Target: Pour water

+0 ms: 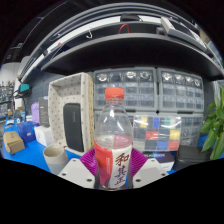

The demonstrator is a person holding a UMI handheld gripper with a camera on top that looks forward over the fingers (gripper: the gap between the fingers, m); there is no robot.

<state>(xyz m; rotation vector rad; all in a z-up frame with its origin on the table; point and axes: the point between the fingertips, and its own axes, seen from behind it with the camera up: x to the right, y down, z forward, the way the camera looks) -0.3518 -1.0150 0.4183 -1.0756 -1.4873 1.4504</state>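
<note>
Both pink pads of the hand-held gripper [112, 170] are pressed on the clear plastic red-capped water bottle [113, 135], which should be tilted slowly toward the small white cup [55, 157].

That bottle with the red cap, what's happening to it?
A hand-held gripper has the water bottle squeezed between its two pink-padded fingers, holding it upright with the red cap on. A white cup waits on the blue table just beside the fingers. No water is being poured yet.
</note>
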